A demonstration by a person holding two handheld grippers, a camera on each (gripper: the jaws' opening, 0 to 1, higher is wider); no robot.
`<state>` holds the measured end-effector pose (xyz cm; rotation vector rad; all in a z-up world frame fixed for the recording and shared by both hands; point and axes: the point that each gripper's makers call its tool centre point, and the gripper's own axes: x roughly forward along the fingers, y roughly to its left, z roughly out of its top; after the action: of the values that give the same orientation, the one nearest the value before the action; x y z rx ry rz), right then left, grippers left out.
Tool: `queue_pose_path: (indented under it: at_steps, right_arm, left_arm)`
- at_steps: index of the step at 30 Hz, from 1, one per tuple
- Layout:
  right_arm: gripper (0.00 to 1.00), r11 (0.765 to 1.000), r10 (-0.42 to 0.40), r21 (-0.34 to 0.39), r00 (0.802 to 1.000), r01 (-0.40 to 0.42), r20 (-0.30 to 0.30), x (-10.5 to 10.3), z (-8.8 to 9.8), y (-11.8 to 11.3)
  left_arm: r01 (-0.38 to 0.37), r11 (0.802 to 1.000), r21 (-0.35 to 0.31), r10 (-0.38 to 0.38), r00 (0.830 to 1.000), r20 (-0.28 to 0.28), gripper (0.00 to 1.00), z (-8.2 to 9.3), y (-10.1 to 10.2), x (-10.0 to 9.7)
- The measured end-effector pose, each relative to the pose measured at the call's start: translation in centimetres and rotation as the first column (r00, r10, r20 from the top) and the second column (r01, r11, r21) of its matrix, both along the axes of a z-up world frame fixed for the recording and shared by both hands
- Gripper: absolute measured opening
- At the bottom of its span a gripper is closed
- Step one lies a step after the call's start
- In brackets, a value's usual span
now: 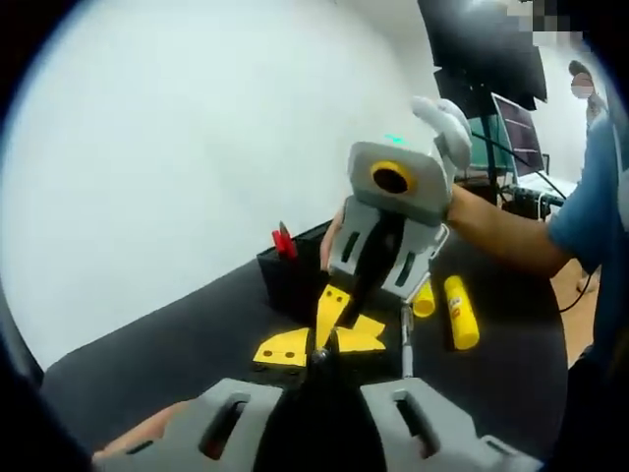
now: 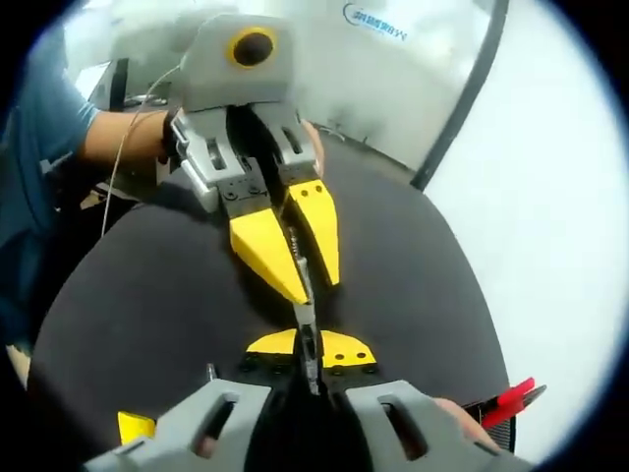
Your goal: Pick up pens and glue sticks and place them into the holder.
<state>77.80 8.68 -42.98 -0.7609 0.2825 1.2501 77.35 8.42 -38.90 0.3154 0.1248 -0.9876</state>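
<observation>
We hold a dark pen [image 2: 306, 329] between both tongs above the black bench [image 1: 177, 339]. In the right gripper view the left tongs [image 2: 295, 265] come in from above, and their yellow tips are clenched on the upper part of the pen. The right tongs [image 2: 311, 354] are clenched on its lower part. In the left gripper view the right tongs [image 1: 346, 313] point down toward the left tongs [image 1: 316, 352], and the pen between them is too small there to follow.

The black holder [image 1: 295, 270] stands just behind the tongs, with a red item [image 1: 284, 241] standing out of its top. Two yellow glue sticks [image 1: 460, 311] lie on the bench a little to the side, and a thin silver pen [image 1: 406, 339] lies near them.

To do this step well, we think one pair of tongs should release first, so that only one carries the pen. Then we should turn it upright over the opening of the holder and lower it beside the red item before letting go. If both pull at once, the pen may twist or slip.

Blue letters [image 2: 376, 18] show on the wall in the right gripper view, but we cannot read them. The labels on the glue sticks are also too small to read.
</observation>
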Motion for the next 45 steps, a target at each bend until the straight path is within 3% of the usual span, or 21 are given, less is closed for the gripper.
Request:
queue_pose_path:
  at_steps: [4,10,13,20,23,28,34,40,45]
  right_arm:
    - [0.03,1.000,-0.004,0.022,1.000,0.004,-0.008,-0.2,0.5,-0.1]
    - [0.03,0.998,-0.005,0.058,1.000,0.006,-0.022,-0.2,1.3,-0.3]
    - [0.03,0.993,-0.003,0.114,0.999,0.008,-0.045,-0.4,2.3,-0.6]
    - [0.03,0.944,0.019,0.328,0.994,0.018,-0.106,-0.4,6.7,-1.8]
    - [0.03,0.916,0.067,0.400,0.990,-0.012,-0.122,-1.3,7.7,-2.1]
    - [0.03,0.871,0.163,0.485,0.977,-0.076,-0.140,-2.7,9.6,-3.0]
    - [0.03,0.834,0.240,0.536,0.961,-0.131,-0.140,-4.5,10.8,-3.5]
    - [0.03,0.828,0.273,0.538,0.952,-0.160,-0.136,-4.8,11.0,-3.3]
    - [0.03,0.806,0.308,0.562,0.942,-0.183,-0.134,-5.3,11.6,-3.0]
  left_arm:
    - [0.000,0.999,-0.050,0.000,1.000,0.005,0.16,0.6,0.4,0.0]
    - [-0.015,0.996,-0.093,0.016,1.000,0.005,0.19,1.0,1.0,0.0]
    - [-0.024,0.993,-0.117,0.024,1.000,0.000,0.20,1.0,1.4,0.0]
    - [0.008,0.987,-0.162,-0.013,0.999,-0.031,0.25,0.3,1.3,-0.5]
    - [0.066,0.979,-0.195,-0.076,0.996,-0.042,0.32,0.4,0.2,-1.4]
    - [0.097,0.979,-0.179,-0.108,0.993,-0.052,0.31,-0.2,-1.2,-1.9]
    - [0.161,0.967,-0.198,-0.179,0.981,-0.076,0.30,0.1,-2.9,-3.2]
    - [0.188,0.952,-0.243,-0.214,0.973,-0.084,0.27,0.9,-3.5,-3.8]
    - [0.215,0.935,-0.283,-0.250,0.964,-0.092,0.23,1.7,-4.0,-4.4]
